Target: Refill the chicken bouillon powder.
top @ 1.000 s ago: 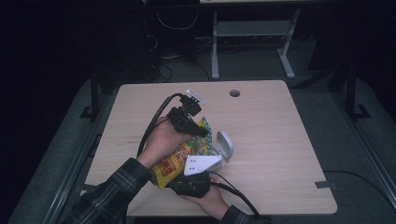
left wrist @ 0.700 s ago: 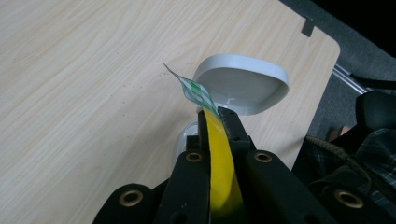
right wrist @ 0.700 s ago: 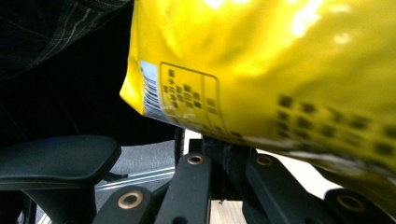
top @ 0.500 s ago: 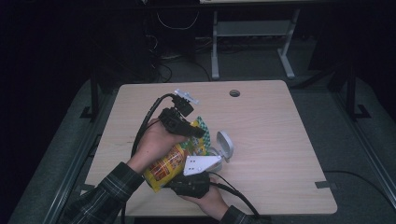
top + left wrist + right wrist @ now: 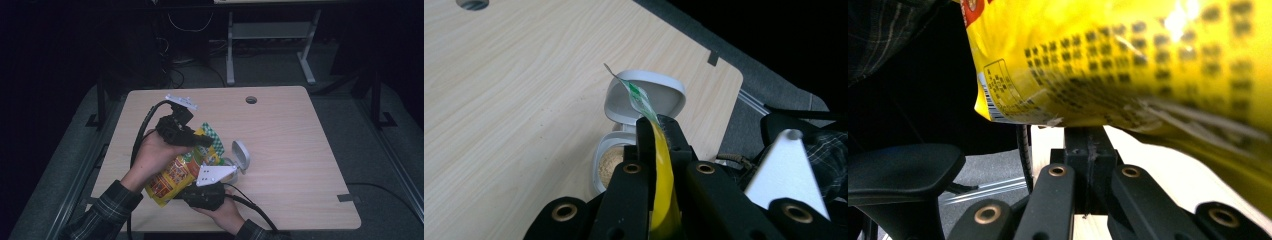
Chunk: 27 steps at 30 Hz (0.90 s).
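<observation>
A yellow snack bag (image 5: 172, 175) hangs tilted over the table, its green-and-white top end toward a small white container (image 5: 241, 156) whose flip lid stands open. My left gripper (image 5: 202, 140) is shut on the bag's top edge; in the left gripper view the yellow film (image 5: 663, 170) runs between the closed jaws of the left gripper (image 5: 658, 125), just above the container (image 5: 649, 97) with tan crumbs inside. My right gripper (image 5: 184, 192) sits under the bag's lower end, jaws together. In the right gripper view its tips (image 5: 1088, 134) meet the bag's (image 5: 1128, 60) bottom seam; a pinch is not discernible.
The light wooden table (image 5: 290, 135) has a round cable hole (image 5: 251, 100) near its far edge. Cables trail from both grippers toward the person. Dark floor and a metal desk frame (image 5: 270, 35) lie beyond the table.
My left gripper has moved left and slightly up with the bag's top, so more of the yellow bag shows beneath the hand. The right gripper and container have stayed put.
</observation>
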Available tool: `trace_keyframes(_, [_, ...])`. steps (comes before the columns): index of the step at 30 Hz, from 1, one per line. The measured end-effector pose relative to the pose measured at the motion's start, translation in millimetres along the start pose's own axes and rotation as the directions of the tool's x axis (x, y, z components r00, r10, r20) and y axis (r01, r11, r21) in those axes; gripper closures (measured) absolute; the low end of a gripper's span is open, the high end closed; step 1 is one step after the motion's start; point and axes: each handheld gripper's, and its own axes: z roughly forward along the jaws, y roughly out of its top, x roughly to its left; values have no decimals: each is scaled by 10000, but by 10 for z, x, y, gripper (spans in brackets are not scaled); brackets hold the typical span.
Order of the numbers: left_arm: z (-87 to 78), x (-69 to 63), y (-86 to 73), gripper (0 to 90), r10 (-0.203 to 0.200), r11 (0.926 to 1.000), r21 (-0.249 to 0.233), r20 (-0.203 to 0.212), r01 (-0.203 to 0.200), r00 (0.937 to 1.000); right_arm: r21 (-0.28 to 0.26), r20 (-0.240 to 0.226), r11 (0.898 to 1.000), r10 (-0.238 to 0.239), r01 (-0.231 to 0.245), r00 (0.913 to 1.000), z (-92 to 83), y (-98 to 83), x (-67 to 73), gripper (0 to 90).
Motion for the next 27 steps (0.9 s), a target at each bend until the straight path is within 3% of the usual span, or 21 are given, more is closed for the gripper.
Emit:
trace_keyframes(7, [-115, -3, -70, 900, 100, 9994, -349, 413, -86, 9991, 186, 134, 9998, -34, 31, 9999, 20, -32, -21, 900])
trace_keyframes(18, [-370, 99, -244, 900, 42, 9930, -1184, 649, 35, 9979, 337, 132, 9994, 13, -18, 9999, 41, -55, -40, 899])
trace_keyframes(22, [-448, 144, -302, 900, 20, 9881, -1539, 660, 82, 9978, 372, 204, 9993, -48, 40, 9998, 38, -59, -50, 900])
trace_keyframes(27, [-548, 196, -359, 900, 195, 9772, -2120, 339, -119, 9992, 429, 290, 9991, -57, 44, 9996, 23, -57, -53, 899])
